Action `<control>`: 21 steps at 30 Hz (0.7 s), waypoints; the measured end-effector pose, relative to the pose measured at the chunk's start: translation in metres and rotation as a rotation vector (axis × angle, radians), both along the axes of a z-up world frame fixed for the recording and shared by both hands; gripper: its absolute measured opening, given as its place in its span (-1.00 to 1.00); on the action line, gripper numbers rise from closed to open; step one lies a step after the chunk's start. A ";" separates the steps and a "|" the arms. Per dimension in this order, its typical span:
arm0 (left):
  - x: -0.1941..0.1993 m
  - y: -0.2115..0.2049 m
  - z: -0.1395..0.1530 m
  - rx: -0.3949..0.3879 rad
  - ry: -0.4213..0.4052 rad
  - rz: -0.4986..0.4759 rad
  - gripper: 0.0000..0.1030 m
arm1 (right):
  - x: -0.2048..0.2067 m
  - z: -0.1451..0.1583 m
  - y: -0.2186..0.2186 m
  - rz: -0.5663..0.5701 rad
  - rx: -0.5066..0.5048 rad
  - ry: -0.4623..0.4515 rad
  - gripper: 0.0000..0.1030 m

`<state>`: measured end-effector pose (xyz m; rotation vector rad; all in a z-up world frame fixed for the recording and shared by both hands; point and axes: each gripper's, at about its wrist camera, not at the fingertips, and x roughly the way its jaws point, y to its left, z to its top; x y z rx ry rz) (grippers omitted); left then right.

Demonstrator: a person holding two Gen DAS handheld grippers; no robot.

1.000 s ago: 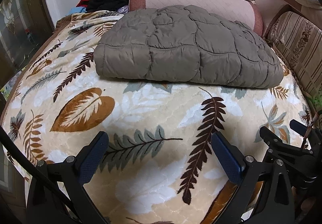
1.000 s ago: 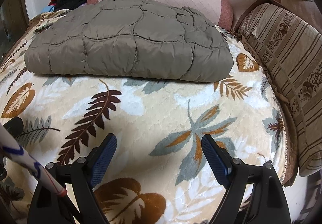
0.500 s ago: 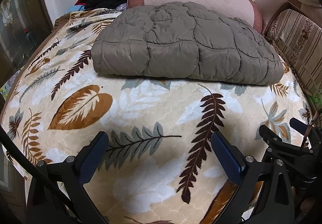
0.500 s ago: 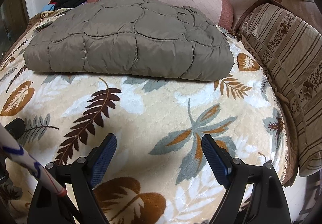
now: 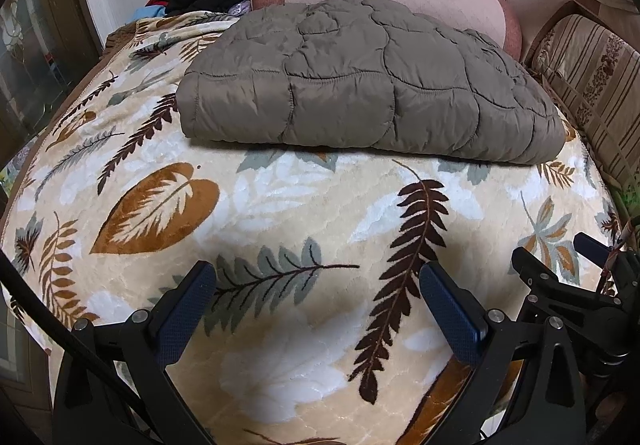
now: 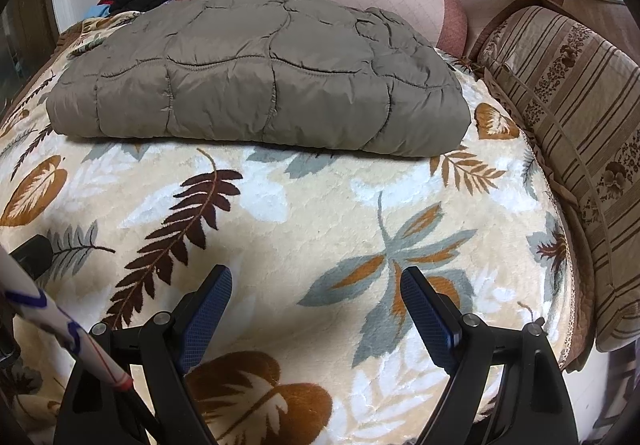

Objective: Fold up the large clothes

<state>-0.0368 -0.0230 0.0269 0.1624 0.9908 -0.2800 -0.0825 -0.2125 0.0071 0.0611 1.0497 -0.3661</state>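
Although both grippers hang over bare leaf-print blanket, the folded quilted jacket lies ahead at twelve o'clock, well apart from either, its long axis running nine to three. The left gripper and right gripper stand released, holding nothing. Neither looks clearly nearer.
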 end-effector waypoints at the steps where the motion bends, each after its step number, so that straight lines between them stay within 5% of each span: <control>1: 0.000 0.000 -0.001 0.000 0.001 -0.001 0.96 | 0.000 0.000 0.000 0.001 -0.001 0.001 0.74; 21: 0.004 0.001 -0.009 0.009 0.011 0.006 0.96 | 0.002 -0.006 0.001 0.012 0.001 0.013 0.74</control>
